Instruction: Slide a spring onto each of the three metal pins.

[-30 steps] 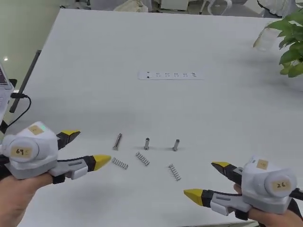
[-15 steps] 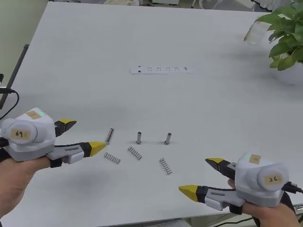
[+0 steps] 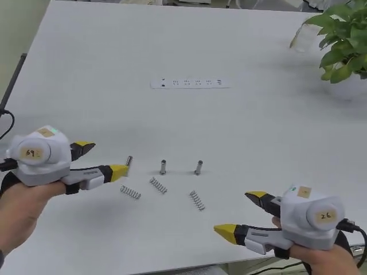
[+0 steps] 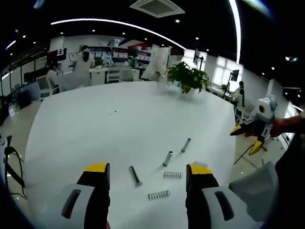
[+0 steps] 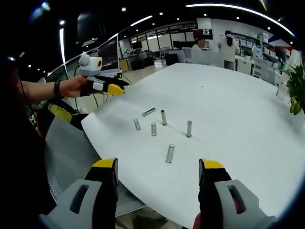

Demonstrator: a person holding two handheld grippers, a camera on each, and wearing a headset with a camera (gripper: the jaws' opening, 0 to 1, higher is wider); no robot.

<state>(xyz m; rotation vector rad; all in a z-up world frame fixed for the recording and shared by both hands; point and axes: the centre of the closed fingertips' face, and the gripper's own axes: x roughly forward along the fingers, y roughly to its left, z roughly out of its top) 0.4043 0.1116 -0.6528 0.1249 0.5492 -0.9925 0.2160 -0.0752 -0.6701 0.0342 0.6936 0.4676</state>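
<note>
Three metal pins sit on the white table: the left pin (image 3: 128, 162) lies flat, while the middle pin (image 3: 163, 167) and right pin (image 3: 198, 167) stand upright. In front of them lie three loose springs (image 3: 131, 192) (image 3: 157, 185) (image 3: 196, 200). My left gripper (image 3: 103, 159) is open and empty, its near fingertip just left of the lying pin (image 4: 135, 175). My right gripper (image 3: 239, 213) is open and empty near the table's front edge, right of the nearest spring (image 5: 169, 153).
A white power strip (image 3: 190, 83) lies mid-table behind the pins. A potted plant (image 3: 338, 40) stands at the far right corner. The table's front edge (image 3: 172, 268) runs just under the right gripper. A cable (image 3: 6, 123) hangs at the left.
The head camera has shifted. My left gripper has moved forward, so its tip now sits close beside the lying pin. The right gripper holds about the same place.
</note>
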